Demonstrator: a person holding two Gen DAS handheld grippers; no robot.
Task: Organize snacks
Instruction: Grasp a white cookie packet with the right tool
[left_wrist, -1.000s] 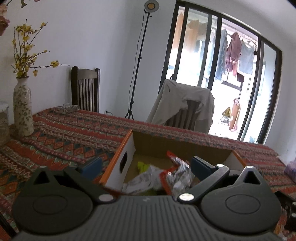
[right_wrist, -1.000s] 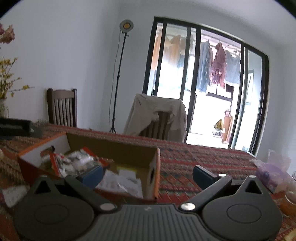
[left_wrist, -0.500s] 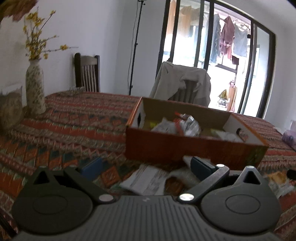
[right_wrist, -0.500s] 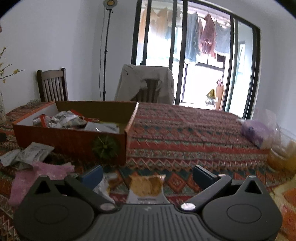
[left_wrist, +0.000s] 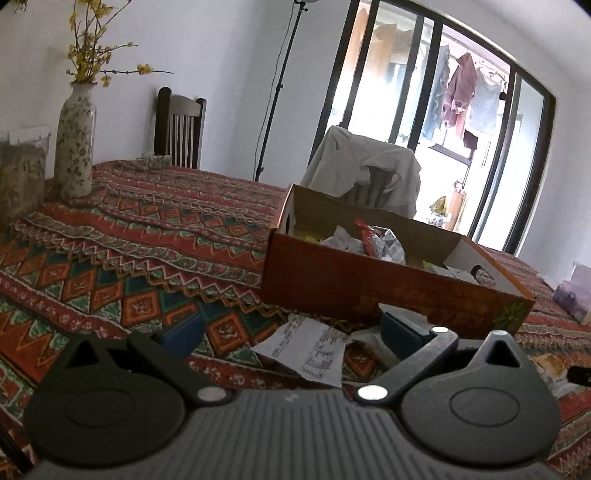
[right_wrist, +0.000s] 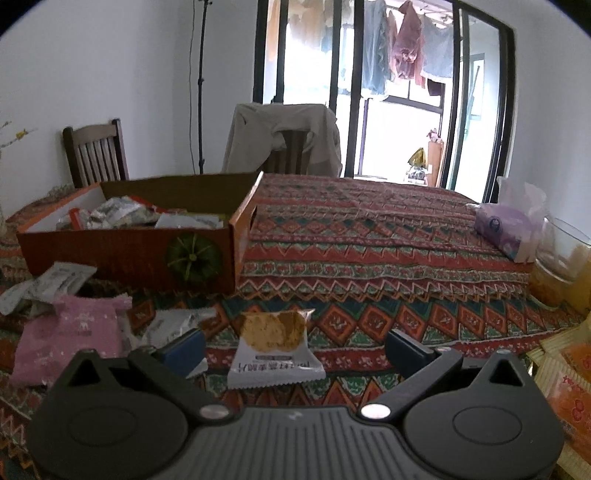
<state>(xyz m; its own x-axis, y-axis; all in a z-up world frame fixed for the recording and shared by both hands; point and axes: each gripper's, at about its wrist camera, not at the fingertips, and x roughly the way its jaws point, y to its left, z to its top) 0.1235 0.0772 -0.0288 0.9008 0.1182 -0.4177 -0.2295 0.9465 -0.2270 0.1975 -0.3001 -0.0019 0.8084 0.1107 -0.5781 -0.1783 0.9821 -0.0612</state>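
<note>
Both grippers hang wide open and empty: the left gripper over a white printed packet before the orange box, the right gripper around a biscuit packet, its print unreadable.

Setting is presenting as a home dining room: patterned tablecloth covering the table, wooden chair standing by the wall, flower vase sitting on the table, laundry hanging outside glass doors.

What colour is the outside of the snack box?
Orange-red, with a green round print on the box front; clearest in the right wrist view.
</note>
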